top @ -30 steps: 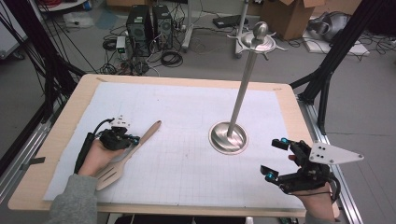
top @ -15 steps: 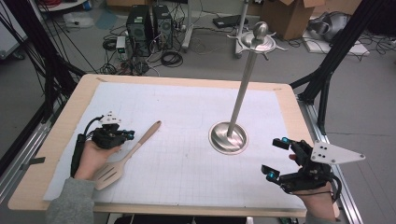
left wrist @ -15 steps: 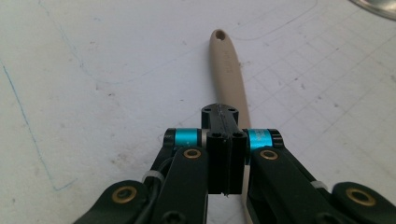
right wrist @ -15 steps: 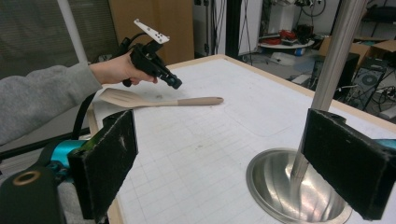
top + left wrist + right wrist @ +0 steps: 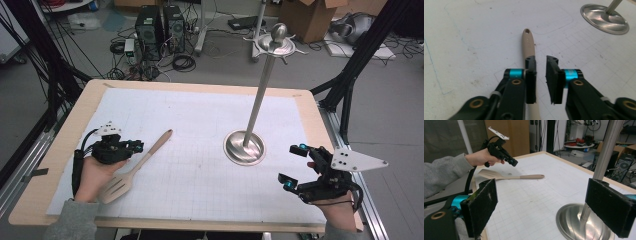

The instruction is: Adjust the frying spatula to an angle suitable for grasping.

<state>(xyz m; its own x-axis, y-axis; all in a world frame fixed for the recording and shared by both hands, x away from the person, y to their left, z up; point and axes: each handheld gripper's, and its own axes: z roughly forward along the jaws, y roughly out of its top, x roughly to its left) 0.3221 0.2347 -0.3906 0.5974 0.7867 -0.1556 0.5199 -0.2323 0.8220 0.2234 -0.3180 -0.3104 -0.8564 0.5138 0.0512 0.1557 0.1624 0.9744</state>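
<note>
A wooden slotted spatula (image 5: pixel 145 157) lies flat on the white grid sheet, its handle (image 5: pixel 528 42) pointing away toward the stand. My left gripper (image 5: pixel 135 146) hovers above the handle; its jaws have just been opening and stand a little apart (image 5: pixel 541 60) with nothing between the pads. From the right gripper view it hangs clear above the spatula (image 5: pixel 511 176). My right gripper (image 5: pixel 294 165) rests at the table's right front, open wide (image 5: pixel 543 195), facing the metal stand's round base (image 5: pixel 244 146) and empty.
The stand's tall pole (image 5: pixel 260 95) rises from the base to a knobbed disc at the top. The wooden table edge (image 5: pixel 310 107) frames the sheet. Computers, cables and boxes lie on the floor beyond.
The left gripper has lifted and drawn back left off the spatula handle, its jaws parting slightly. The spatula stays where it lay. The right gripper has not moved.
</note>
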